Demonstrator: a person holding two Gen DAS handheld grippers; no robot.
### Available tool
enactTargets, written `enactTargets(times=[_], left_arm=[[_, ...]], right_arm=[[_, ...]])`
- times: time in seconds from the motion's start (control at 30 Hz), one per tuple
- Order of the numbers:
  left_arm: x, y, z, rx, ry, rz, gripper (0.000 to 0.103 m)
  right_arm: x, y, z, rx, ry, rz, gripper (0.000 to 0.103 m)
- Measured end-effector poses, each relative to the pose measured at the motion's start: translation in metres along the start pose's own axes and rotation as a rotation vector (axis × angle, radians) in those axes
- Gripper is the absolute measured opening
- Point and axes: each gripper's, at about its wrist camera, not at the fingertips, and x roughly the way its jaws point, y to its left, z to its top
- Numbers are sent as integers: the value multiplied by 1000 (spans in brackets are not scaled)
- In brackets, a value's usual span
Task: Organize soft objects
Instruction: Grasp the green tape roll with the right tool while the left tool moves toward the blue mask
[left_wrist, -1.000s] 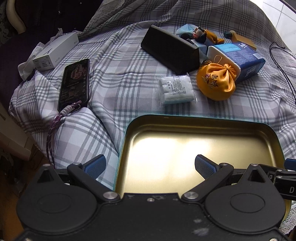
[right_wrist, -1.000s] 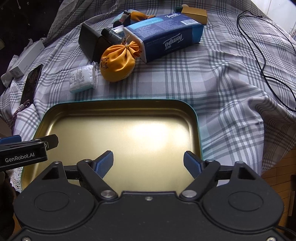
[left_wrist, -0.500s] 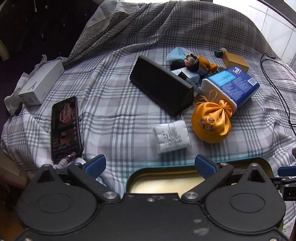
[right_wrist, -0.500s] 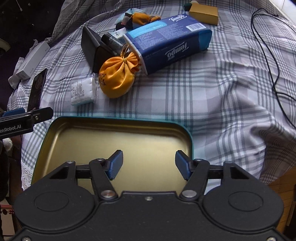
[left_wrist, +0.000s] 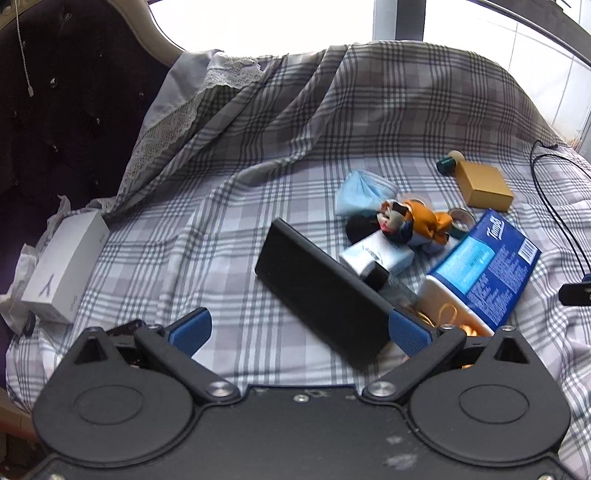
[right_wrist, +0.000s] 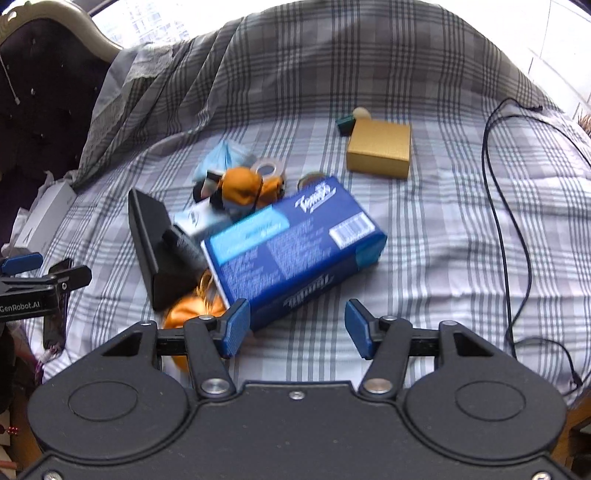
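Over the grey plaid bedsheet (right_wrist: 424, 229) both grippers hang with nothing between their fingers: the left gripper (left_wrist: 299, 328) spread wide, the right gripper (right_wrist: 295, 328) half-spread, its fingers having just been closing. At its ten o'clock, the orange satin drawstring pouch (right_wrist: 188, 314) touches the blue tissue pack (right_wrist: 291, 243) and black wedge-shaped case (right_wrist: 151, 240).

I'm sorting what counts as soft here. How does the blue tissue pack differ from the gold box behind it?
The blue tissue pack is long, printed with text and a barcode, and looks squashy at its end; the gold box is short, plain and sharp-edged. The tissue pack leans against the clutter beside the black wedge-shaped case; the gold box lies flat and almost alone. Both rest on the plaid cloth.
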Motion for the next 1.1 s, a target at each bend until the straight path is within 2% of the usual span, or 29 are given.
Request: enactTargets(times=[0.1,0.23,0.43,0.57,0.63,0.8,0.87,0.9,0.93,1.1], left_arm=[[14,2,17,2,3,7,102],[35,5,33,-21,29,3,102],[58,10,47,-57,27,0,102],[69,12,55,-71,39,-4,102],[75,14,59,-84,46,-14,102],[86,14,66,-97,46,-18,102],[90,12,68,-86,47,-10,102],[92,11,68,-78,50,-5,102],[94,11,69,-74,52,-2,102],[105,11,75,-82,70,4,102]], right_arm=[[16,-7,29,18,-62,-11,48],[51,-11,70,2,-103,-40,48],[114,-21,110,52,-29,-28,42],[143,-19,114,53,34,7,42],[150,-16,116,46,49,16,47],[164,-8,117,15,67,-36,46],[171,-7,117,8,78,-72,48],[174,-6,117,4,83,-83,52],[177,-6,118,1,86,-87,57],[185,-3,122,1,117,-76,57]])
